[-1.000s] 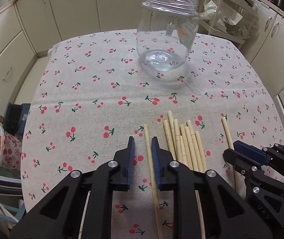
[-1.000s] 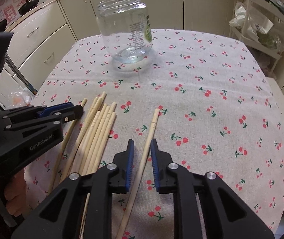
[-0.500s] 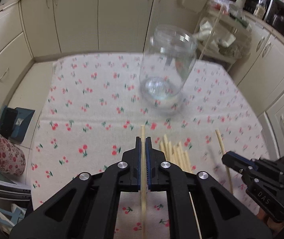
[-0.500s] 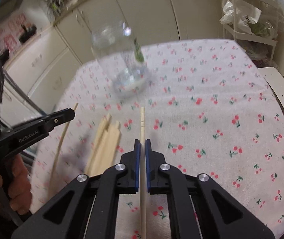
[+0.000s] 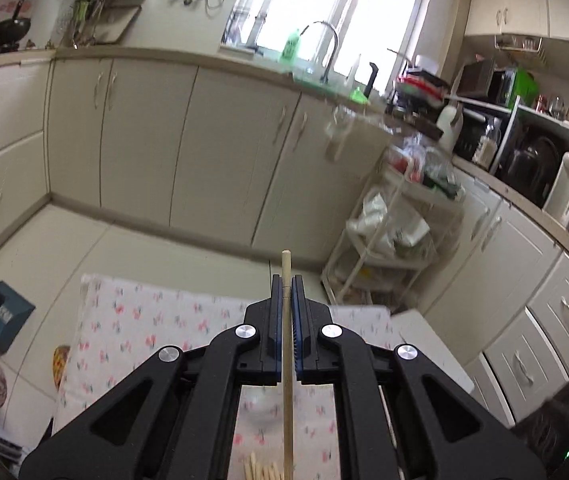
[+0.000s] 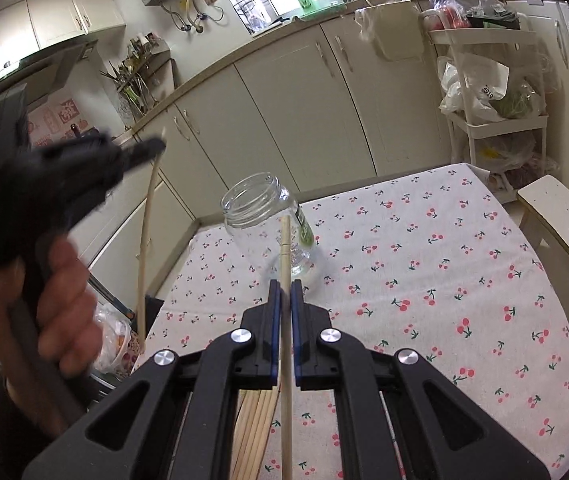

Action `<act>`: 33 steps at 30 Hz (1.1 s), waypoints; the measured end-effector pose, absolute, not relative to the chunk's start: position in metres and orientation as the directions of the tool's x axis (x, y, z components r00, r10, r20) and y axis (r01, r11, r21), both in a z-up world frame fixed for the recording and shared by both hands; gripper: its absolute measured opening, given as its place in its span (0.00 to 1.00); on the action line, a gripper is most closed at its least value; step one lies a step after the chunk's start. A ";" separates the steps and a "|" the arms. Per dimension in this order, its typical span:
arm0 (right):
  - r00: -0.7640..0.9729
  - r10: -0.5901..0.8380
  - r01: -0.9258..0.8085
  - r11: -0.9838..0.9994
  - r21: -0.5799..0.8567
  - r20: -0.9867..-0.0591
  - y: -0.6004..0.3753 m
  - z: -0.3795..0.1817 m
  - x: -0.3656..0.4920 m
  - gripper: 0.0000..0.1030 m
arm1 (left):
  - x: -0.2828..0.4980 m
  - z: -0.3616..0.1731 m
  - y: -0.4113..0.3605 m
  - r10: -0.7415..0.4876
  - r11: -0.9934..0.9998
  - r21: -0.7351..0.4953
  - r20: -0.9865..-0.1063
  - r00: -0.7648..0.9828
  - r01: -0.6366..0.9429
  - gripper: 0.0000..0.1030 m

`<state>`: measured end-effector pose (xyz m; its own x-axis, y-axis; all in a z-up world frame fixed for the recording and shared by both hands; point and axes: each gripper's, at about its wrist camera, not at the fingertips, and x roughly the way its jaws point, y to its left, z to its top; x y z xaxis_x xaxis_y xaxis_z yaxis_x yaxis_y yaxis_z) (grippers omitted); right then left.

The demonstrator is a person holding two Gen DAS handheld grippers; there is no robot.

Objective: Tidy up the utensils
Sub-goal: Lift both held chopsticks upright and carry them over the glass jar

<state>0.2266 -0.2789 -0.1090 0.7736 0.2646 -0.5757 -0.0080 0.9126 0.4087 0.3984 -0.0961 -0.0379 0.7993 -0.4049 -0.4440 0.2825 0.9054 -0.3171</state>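
Both hand-held grippers, left [image 5: 288,280] and right [image 6: 285,284], are each clamping one pale wooden chopstick [image 6: 285,264]. Tilting tips downward before reaching the clear glass jar [image 6: 268,220] should help.

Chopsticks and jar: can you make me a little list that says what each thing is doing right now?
left tongs: shut on one chopstick, lifted off the table
right tongs: shut on another chopstick
jar: clear glass, open, nothing inside, upright on the cherry tablecloth
loose chopsticks: bundle lying on the cloth beneath the right tongs
hand: holding the left tongs' grip
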 end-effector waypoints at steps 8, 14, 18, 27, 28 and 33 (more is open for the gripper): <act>0.778 0.269 0.001 0.903 0.430 -0.567 -0.287 -0.123 0.228 0.06 | 0.445 -0.002 -0.104 -0.344 0.904 -0.358 -0.290 0.893 0.232 0.04; 0.780 0.274 0.007 0.895 0.446 -0.563 -0.293 -0.134 0.234 0.06 | 0.482 -0.007 -0.117 -0.253 0.927 -0.338 -0.250 0.935 0.161 0.04; 0.781 0.279 0.009 0.890 0.456 -0.559 -0.296 -0.141 0.237 0.06 | 0.496 -0.022 -0.125 -0.209 0.946 -0.295 -0.246 0.946 0.132 0.04; 0.784 0.273 0.018 0.888 0.460 -0.558 -0.300 -0.149 0.242 0.06 | 0.488 -0.061 -0.129 -0.205 0.959 -0.247 -0.271 0.941 0.138 0.04; 0.787 0.270 0.018 0.889 0.458 -0.555 -0.301 -0.147 0.243 0.06 | 0.486 -0.066 -0.130 -0.211 0.960 -0.237 -0.280 0.937 0.146 0.04; 0.813 0.255 0.006 0.895 0.446 -0.523 -0.300 -0.130 0.248 0.06 | 0.472 -0.085 -0.134 -0.242 0.963 -0.193 -0.333 0.911 0.185 0.04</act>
<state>0.2481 -0.2996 -0.1304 0.8134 0.2551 -0.5228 0.0056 0.8952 0.4456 0.4716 -0.1337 -0.0852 0.9113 -0.2422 -0.3329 0.1855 0.9635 -0.1931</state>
